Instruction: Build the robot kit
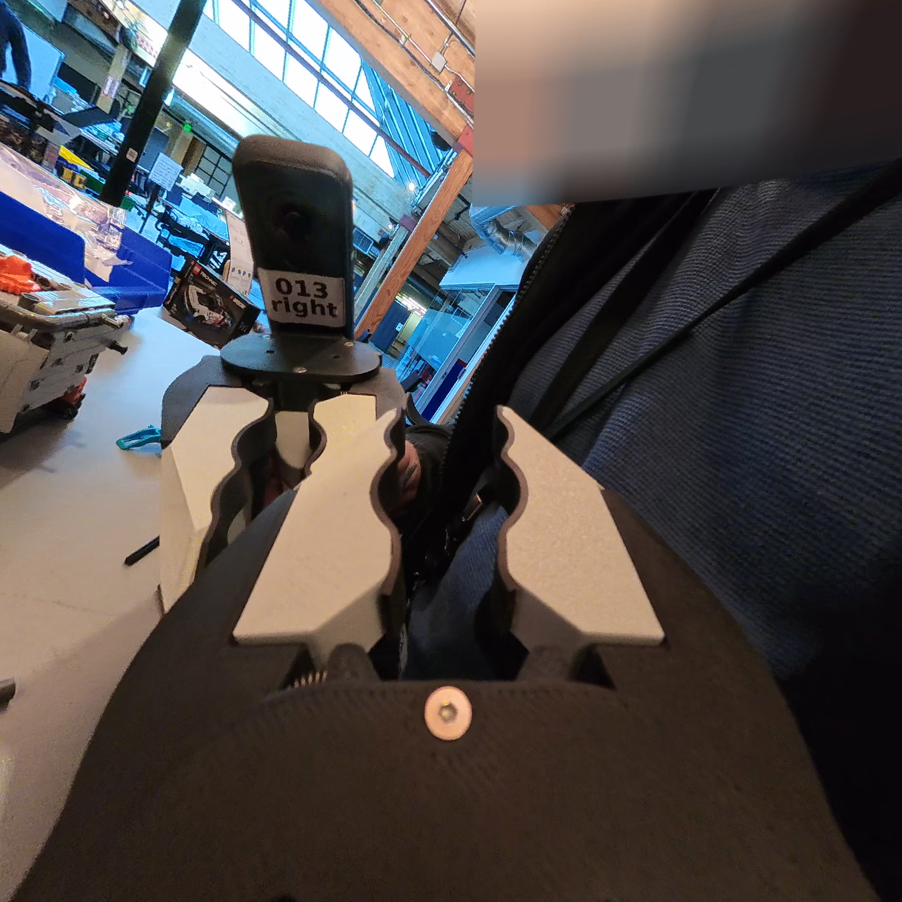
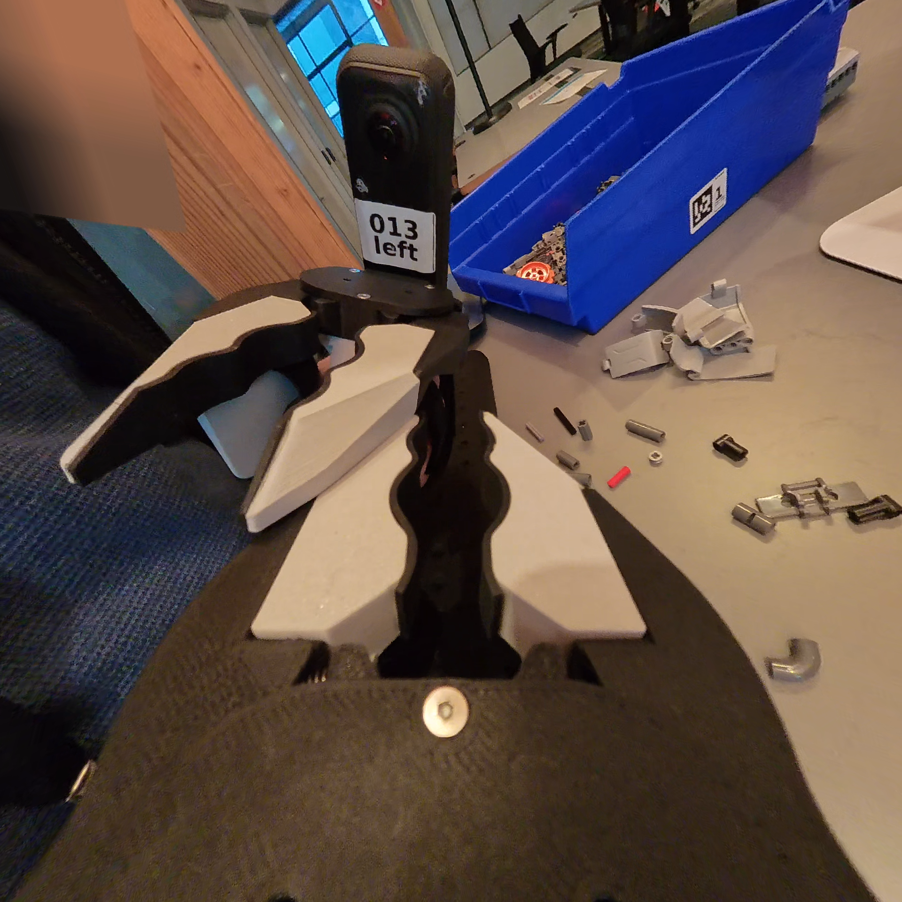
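Note:
The two grippers face each other, tips nearly meeting, close to a person's blue sweater (image 1: pixel 732 390). My left gripper (image 1: pixel 449 424) is open and empty, its white fingers (image 1: pixel 317 527) pointing at the sweater. The right gripper (image 1: pixel 273 439) stands just ahead of it, with its black camera (image 1: pixel 293 234) on top. In the right wrist view my right gripper (image 2: pixel 451 424) is open and empty, its tips by the left gripper (image 2: pixel 254 405), which is spread wide. Small grey, black and red pins (image 2: pixel 619 477) lie on the grey table (image 2: pixel 732 610) to the right.
A blue bin (image 2: pixel 634 219) with grey parts and an orange wheel (image 2: pixel 534 273) stands at the back right. Near it lie grey panels (image 2: pixel 693 341), a small grey assembly (image 2: pixel 810 502) and a grey elbow piece (image 2: pixel 793 661). A white brick model (image 1: pixel 44 351) and a toy box (image 1: pixel 210 302) stand left. Tip to tip, the grippers are about 10 cm apart.

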Demonstrator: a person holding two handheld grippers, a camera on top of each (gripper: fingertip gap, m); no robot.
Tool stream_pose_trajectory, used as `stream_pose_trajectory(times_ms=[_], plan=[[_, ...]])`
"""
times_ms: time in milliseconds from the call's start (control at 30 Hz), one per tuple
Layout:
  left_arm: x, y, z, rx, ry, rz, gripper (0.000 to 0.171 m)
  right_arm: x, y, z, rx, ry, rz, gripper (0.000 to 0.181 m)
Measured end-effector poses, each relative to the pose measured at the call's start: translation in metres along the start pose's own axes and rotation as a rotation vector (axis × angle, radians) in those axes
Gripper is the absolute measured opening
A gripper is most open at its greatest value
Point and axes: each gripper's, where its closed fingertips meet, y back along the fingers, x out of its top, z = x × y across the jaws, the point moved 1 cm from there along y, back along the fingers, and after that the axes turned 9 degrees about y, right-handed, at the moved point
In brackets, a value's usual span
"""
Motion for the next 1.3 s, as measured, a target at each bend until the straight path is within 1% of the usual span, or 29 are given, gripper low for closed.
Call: stream_pose_trajectory(times_ms=[100, 133, 167, 233, 300, 400, 467, 567, 633, 667, 733, 767, 800, 833, 900, 933, 1033, 1067, 1100, 1167, 1300], plan=[[0.004, 0.003, 0.005, -0.030, 0.007, 0.030, 0.037, 0.000, -0.002, 0.000, 0.011, -0.016, 0.004, 0.021], [0.008, 0.005, 0.008, -0.049, 0.004, 0.051, 0.034, 0.001, -0.001, 0.000, 0.021, -0.036, 0.026, 0.022], [0.014, 0.009, 0.013, -0.077, 0.000, 0.087, 0.035, 0.001, 0.001, 0.001, 0.032, -0.067, 0.044, 0.025], [0.025, 0.013, 0.024, -0.135, -0.001, 0.137, 0.040, -0.002, 0.000, 0.003, 0.054, -0.118, 0.046, 0.029], [0.030, 0.014, 0.033, -0.177, -0.015, 0.154, 0.041, -0.003, -0.001, 0.001, 0.071, -0.136, 0.053, 0.030], [0.028, 0.008, 0.034, -0.178, -0.019, 0.127, 0.043, 0.002, -0.005, -0.001, 0.072, -0.142, 0.073, 0.024], [0.028, 0.004, 0.037, -0.201, -0.010, 0.132, 0.042, 0.005, -0.007, -0.003, 0.084, -0.147, 0.081, 0.018], [0.022, -0.006, 0.037, -0.213, 0.000, 0.093, 0.043, 0.003, -0.015, -0.008, 0.074, -0.099, 0.037, 0.003], [0.016, -0.014, 0.039, -0.242, 0.033, 0.056, 0.046, 0.002, -0.019, -0.010, 0.065, -0.063, 0.011, 0.000], [0.013, -0.016, 0.040, -0.246, 0.038, 0.031, 0.044, 0.001, -0.020, -0.008, 0.061, -0.060, 0.002, 0.001], [0.013, -0.012, 0.034, -0.180, 0.021, 0.002, 0.040, -0.002, -0.015, 0.003, 0.019, -0.042, -0.017, 0.015], [0.016, -0.004, 0.030, -0.138, 0.005, 0.001, 0.035, -0.003, -0.008, 0.012, -0.017, -0.031, -0.022, 0.017], [0.017, 0.006, 0.017, -0.037, -0.014, -0.022, 0.028, -0.005, 0.000, 0.022, -0.055, -0.020, -0.032, 0.020], [0.015, 0.018, 0.001, 0.103, -0.040, -0.066, 0.025, -0.009, 0.008, 0.031, -0.095, -0.008, -0.056, 0.024], [0.018, 0.048, -0.018, 0.290, -0.086, -0.081, 0.015, -0.024, 0.024, 0.049, -0.185, 0.039, -0.139, 0.027], [0.015, 0.065, -0.031, 0.421, -0.103, -0.122, 0.013, -0.032, 0.032, 0.056, -0.227, 0.066, -0.186, 0.028], [-0.008, 0.119, -0.063, 0.801, -0.165, -0.340, 0.013, -0.051, 0.046, 0.069, -0.300, 0.127, -0.293, 0.027], [-0.017, 0.138, -0.072, 0.915, -0.164, -0.419, 0.014, -0.058, 0.048, 0.070, -0.307, 0.141, -0.323, 0.026], [-0.025, 0.154, -0.079, 0.992, -0.161, -0.478, 0.017, -0.064, 0.049, 0.070, -0.311, 0.156, -0.351, 0.026], [-0.035, 0.175, -0.087, 1.091, -0.139, -0.530, 0.020, -0.075, 0.048, 0.071, -0.326, 0.196, -0.410, 0.025], [-0.051, 0.181, -0.096, 1.092, -0.082, -0.550, 0.025, -0.086, 0.043, 0.073, -0.351, 0.249, -0.468, 0.023]])
